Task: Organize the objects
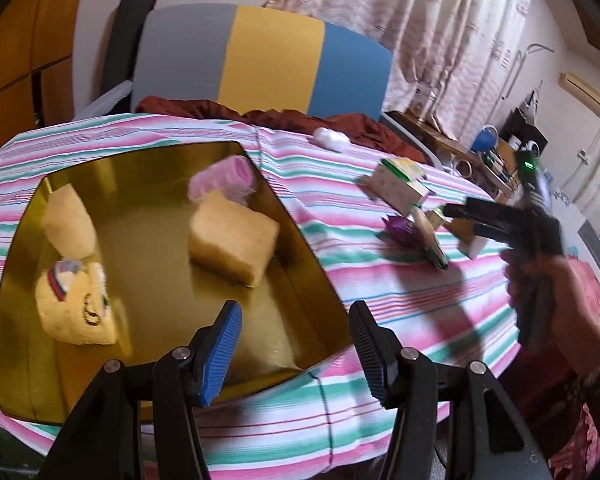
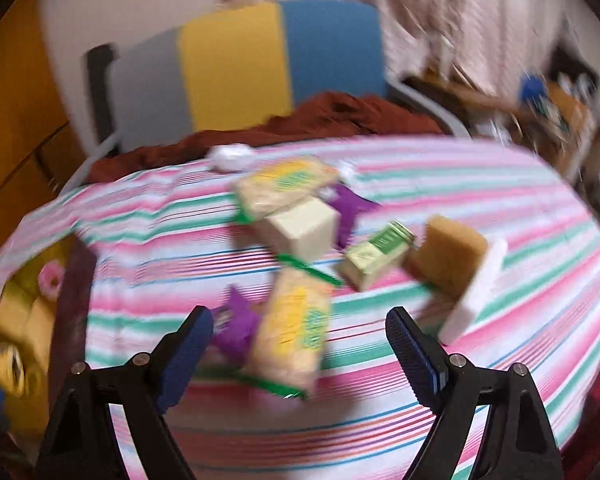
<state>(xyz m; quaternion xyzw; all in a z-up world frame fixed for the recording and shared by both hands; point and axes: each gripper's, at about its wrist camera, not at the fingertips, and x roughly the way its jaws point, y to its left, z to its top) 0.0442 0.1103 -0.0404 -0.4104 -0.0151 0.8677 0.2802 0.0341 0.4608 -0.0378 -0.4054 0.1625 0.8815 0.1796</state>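
A gold tin point(image 1: 308, 280) sits on the striped cloth at the left. It holds a yellow sponge block point(image 1: 232, 238), a pink roll point(image 1: 224, 178), a pale block point(image 1: 68, 220) and a yellow face toy point(image 1: 74, 304). My left gripper point(image 1: 296, 344) is open and empty over the tin's near right corner. My right gripper point(image 2: 300, 344) is open and empty, just above a yellow-green snack packet point(image 2: 292, 328). Beyond lie a second packet point(image 2: 284, 184), a cream block point(image 2: 300, 228), a small green carton point(image 2: 376, 254), a brown and white sponge point(image 2: 456, 264) and purple wrappers point(image 2: 236, 320).
The table point(image 1: 400, 300) wears a pink, green and white striped cloth. A grey, yellow and blue chair point(image 1: 260, 56) with a red cloth stands behind it. A white wad point(image 1: 330, 138) lies at the far edge. A cluttered shelf point(image 1: 496, 152) is at the right.
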